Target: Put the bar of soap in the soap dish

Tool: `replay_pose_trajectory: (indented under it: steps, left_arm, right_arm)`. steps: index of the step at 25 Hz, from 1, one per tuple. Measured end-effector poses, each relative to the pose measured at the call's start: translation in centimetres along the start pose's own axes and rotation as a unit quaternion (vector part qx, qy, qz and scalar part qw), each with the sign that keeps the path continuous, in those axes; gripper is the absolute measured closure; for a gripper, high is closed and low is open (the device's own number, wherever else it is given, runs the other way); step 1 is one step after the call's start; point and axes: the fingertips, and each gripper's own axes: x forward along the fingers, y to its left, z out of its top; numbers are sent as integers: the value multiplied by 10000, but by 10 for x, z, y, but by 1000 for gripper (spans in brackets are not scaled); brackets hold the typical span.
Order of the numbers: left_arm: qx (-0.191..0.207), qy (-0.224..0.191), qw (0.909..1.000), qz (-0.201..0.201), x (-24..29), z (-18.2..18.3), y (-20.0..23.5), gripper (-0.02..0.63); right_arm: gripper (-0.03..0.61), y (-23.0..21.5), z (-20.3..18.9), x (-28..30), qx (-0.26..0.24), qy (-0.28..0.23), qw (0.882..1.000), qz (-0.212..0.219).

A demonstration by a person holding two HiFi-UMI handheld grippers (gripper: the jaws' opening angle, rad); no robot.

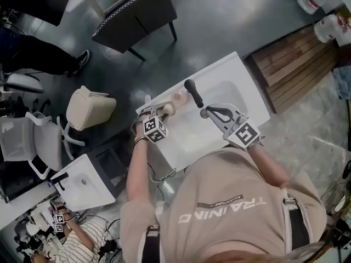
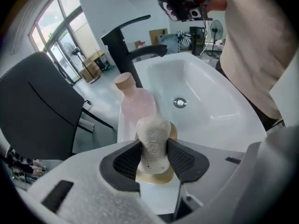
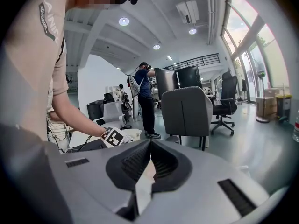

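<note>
Fingers (image 2: 125, 161) round soap (image 2: 153, 143), pink bottle (image 2: 136, 104) ahead

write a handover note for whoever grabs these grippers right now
Left tongs: shut on the bar of soap, held on end right at the tan soap dish on the sink rim, in front of the pink bottle.
Right tongs: shut, empty, pointing out into the room.
Done: soap gripped and at the dish.
Left: can't tell if it's seated; set it down, open the left tongs, pull back.
</note>
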Motion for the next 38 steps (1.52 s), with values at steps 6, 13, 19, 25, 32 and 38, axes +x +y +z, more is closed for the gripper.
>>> replay_pose_trajectory:
  steps: [6,13,19,25,32,38]
  left_arm:
    - [418,777,9942,-608,14,-8,4,442]
    - [455,800,9937,-646,18,-5,6,442]
    - [122,549,9977,-368,8,1,7,442]
    - [-872,-83,9961,139,-16,20,7,442]
    - [-2309,-1359,9613,633,-59,63,-12,594]
    - [-3249,-2440,9095,877,-107,111,-20,604]
  right_arm:
    - [566,-3,1,3,72,-33,10000,1]
    - [566,-10,3,2,51,-66,10000,15]
    - [565,-7,5,3,10,-37,10000,89]
    - [565,5,5,2,-113,-22,9996,272]
    - [565,21,11,-3,-389,-102,9982,445]
    - [565,30,25,-10,-548,-177,9970,522]
